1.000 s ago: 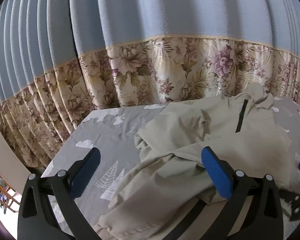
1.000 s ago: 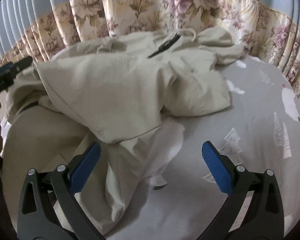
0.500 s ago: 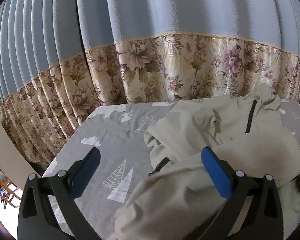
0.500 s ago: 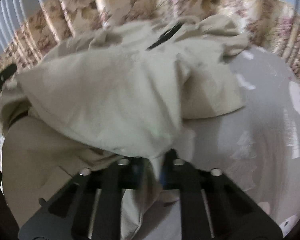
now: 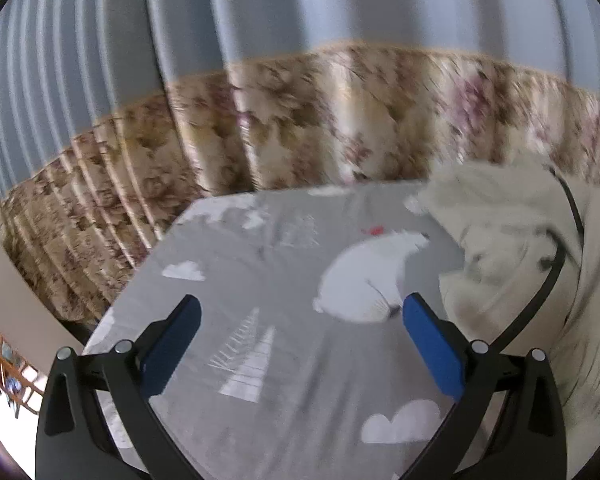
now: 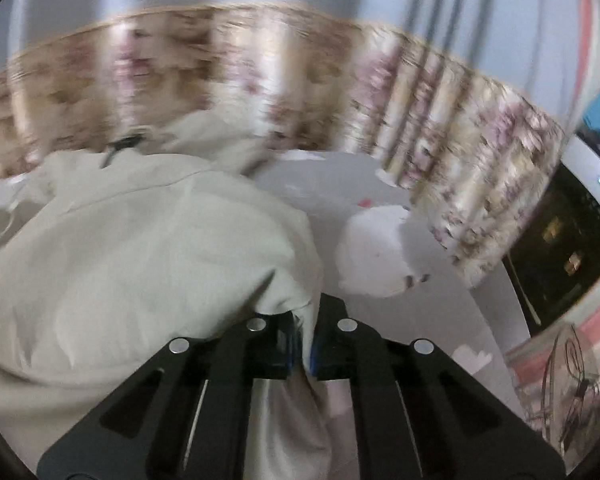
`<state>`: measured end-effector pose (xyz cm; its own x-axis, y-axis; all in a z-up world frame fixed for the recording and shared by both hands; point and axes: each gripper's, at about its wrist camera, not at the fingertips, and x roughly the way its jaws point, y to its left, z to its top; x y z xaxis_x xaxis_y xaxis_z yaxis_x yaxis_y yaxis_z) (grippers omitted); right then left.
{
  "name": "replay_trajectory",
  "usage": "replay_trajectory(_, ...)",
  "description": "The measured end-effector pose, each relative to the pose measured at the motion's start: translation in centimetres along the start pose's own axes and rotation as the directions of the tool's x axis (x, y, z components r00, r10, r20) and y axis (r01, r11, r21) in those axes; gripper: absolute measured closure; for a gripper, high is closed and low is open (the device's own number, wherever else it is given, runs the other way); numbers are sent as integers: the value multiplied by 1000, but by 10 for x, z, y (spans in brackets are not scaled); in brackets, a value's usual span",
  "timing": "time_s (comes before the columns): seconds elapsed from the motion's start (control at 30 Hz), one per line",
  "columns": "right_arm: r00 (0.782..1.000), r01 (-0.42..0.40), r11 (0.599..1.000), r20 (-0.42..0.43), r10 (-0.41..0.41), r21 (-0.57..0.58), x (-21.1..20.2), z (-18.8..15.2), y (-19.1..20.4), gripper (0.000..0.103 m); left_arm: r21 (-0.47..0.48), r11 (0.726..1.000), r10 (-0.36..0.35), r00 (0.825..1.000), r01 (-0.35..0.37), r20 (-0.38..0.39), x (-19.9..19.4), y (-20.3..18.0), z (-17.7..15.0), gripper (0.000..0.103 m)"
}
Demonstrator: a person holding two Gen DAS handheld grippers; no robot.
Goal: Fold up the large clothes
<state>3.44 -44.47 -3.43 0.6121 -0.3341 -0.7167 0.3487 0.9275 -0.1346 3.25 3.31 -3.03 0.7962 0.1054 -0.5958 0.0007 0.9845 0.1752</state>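
Right gripper [image 6: 302, 354]: jaws opening slightly, jacket [image 6: 140, 248] fabric pinched between them. Left gripper [image 5: 300, 344]: jaws released, above the bed [image 5: 260, 280], beside the jacket.

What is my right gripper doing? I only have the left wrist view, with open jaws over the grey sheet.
Observer: The right gripper has an edge of the beige garment between its pads, and its jaws are opening slightly.
Operator: What lies to the right of that garment?
Observer: Bare grey sheet with a white bear print.
Operator: Anything beyond the sheet on that side?
Observer: A wire-framed object at the lower right, too blurred to identify.
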Motion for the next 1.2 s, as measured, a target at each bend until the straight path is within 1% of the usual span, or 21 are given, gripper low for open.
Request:
replay_trajectory(0.07,999,13,1000,-42,-12,24,16,-3,-13,53,53,998,-29,999,30,-18,3,-15,-4,2)
replay_trajectory(0.17,999,31,999,-15,-31,22,6,-15,-23,34,129,988,-77,996,81,-37,5,-37,-9,2)
replay_trajectory(0.23,1000,17,999,4,-17,31,-8,-23,-30,26,164,982,-89,995,95,-41,6,-47,-13,2)
replay_trajectory(0.33,1000,-16,1000,19,16,27,-27,-37,-30,22,166,975,-140,989,145,-43,10,-55,-17,2)
replay_trajectory(0.37,999,-27,999,24,27,17,-35,-43,-30,22,167,968,-183,982,189,-51,12,-60,-18,2)
replay_trajectory(0.43,998,-47,999,31,46,19,-48,-53,-31,20,168,959,-218,973,228,-77,18,-69,-22,2)
replay_trajectory(0.6,994,-105,994,22,105,35,-69,-75,-36,16,187,952,-221,966,244,-134,36,-95,-24,2)
replay_trajectory(0.67,989,-148,988,7,148,46,-74,-85,-37,16,173,946,-253,957,276,-140,37,-101,-21,4)
replay_trajectory(0.7,986,-167,985,-1,167,47,-76,-89,-36,16,168,936,-288,947,310,-144,37,-105,-20,5)
replay_trajectory(0.73,984,-180,983,-3,181,45,-77,-92,-36,16,163,927,-315,937,338,-152,39,-110,-19,19)
replay_trajectory(0.77,980,-198,980,-3,198,37,-80,-97,-34,16,151,911,-359,919,383,-165,39,-114,-19,48)
replay_trajectory(0.8,978,-206,978,-6,206,25,-82,-101,-32,16,136,898,-393,901,419,-182,40,-118,-19,57)
replay_trajectory(0.83,978,-207,978,-15,207,15,-85,-105,-30,16,126,896,-399,897,426,-190,41,-122,-19,65)
replay_trajectory(0.9,973,-231,973,-27,231,23,-90,-115,-32,16,142,902,-382,906,409,-182,36,-127,-20,73)
replay_trajectory(0.93,967,-251,968,-38,252,28,-93,-119,-32,16,148,906,-372,912,398,-174,34,-128,-20,82)
replay_trajectory(0.97,963,-265,964,-48,266,31,-96,-124,-33,16,141,907,-373,912,398,-170,32,-126,-19,98)
replay_trajectory(1.0,958,-280,960,-62,281,24,-100,-132,-31,16,141,919,-346,925,367,-155,30,-123,-18,100)
replay_trajectory(1.03,956,-286,958,-69,287,17,-102,-136,-31,16,141,921,-344,928,363,-144,27,-121,-18,101)
replay_trajectory(1.1,951,-295,955,-93,294,4,-109,-149,-29,16,118,922,-356,927,370,-122,17,-110,-17,101)
replay_trajectory(1.13,948,-304,953,-102,302,0,-113,-154,-28,16,122,923,-353,930,365,-106,6,-104,-18,101)
replay_trajectory(1.2,943,-316,949,-106,315,7,-121,-167,-28,16,113,920,-369,926,376,-79,-16,-93,-23,101)
